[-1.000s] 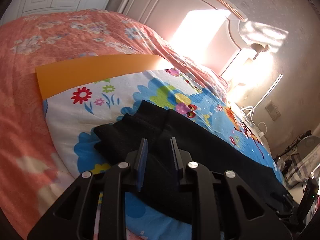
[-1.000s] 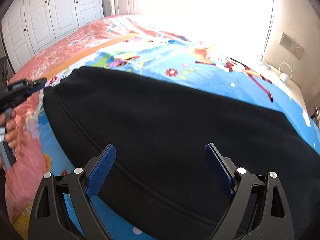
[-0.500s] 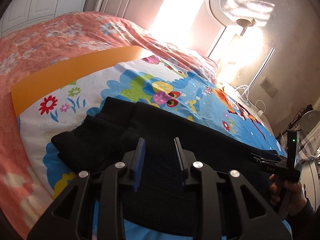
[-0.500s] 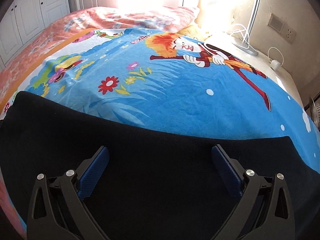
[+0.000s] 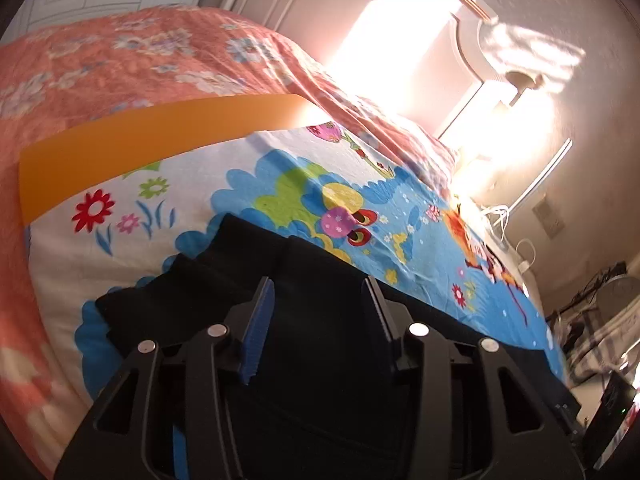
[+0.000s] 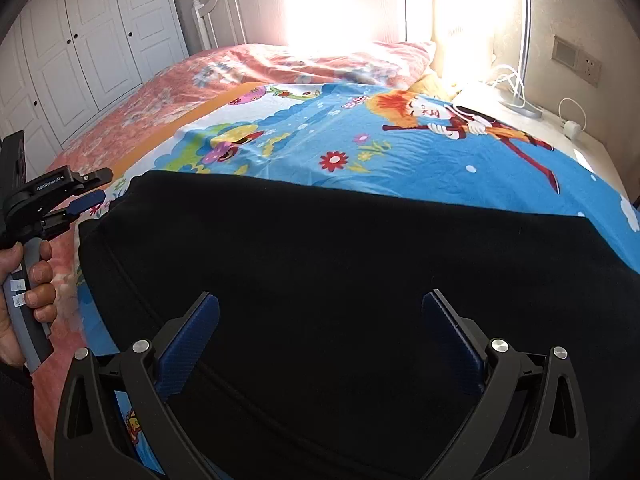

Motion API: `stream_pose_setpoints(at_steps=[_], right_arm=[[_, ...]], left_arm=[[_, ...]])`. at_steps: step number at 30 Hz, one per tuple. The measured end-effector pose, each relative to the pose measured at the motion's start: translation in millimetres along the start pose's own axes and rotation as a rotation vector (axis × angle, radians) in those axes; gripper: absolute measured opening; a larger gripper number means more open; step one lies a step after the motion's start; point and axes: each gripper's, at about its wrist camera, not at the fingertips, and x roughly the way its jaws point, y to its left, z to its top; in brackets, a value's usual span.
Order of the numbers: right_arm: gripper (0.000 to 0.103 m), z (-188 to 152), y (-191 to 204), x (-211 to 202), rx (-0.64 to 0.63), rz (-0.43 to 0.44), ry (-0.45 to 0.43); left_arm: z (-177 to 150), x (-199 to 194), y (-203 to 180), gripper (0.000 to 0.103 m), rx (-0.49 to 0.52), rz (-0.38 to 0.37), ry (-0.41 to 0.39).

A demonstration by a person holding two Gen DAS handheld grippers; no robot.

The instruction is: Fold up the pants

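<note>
Harsh sunlight burns out the headboard (image 5: 400,52) and the wall beside it, glaring white in both views. The black pants (image 6: 320,280) lose all detail (nearly pure shadow). Fisheye bending and dark corners; slight blur at left.

A cartoon-print sheet (image 6: 400,168) fills mid-frame, a salmon floral quilt (image 5: 100,72) upper left (white wardrobe doors (image 6: 92,52) beyond).

A home bedroom: bed (image 6: 280,64) with white headboard (image 5: 340,4), cartoon sheet (image 6: 400,160), white wardrobe doors (image 6: 80,60), wall socket (image 6: 576,60).
</note>
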Motion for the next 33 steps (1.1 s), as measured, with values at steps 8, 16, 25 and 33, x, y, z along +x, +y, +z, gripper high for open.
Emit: stream_pose_setpoints(at_steps=[8,16,25,33], right_arm=[[0.098,-23.8,20.3,22.8,-0.071,-0.087,0.050],[0.099,-24.0,21.4,24.0,-0.078,-0.104,0.047],[0.099,-23.6,20.5,24.3,-0.079,-0.099,0.044],[0.099,-24.1,20.6,24.6,-0.081,-0.103,0.043]], left_arm=[[-47.3,-46.5,117.1,0.044,-0.389,-0.168,0.003],[-38.2,-12.3,115.7,0.044,-0.392,-0.174,0.060],[-21.7,13.0,122.5,0.037,-0.383,-0.214,0.111],[-18.4,13.4,118.5,0.019,-0.350,-0.211,0.117]])
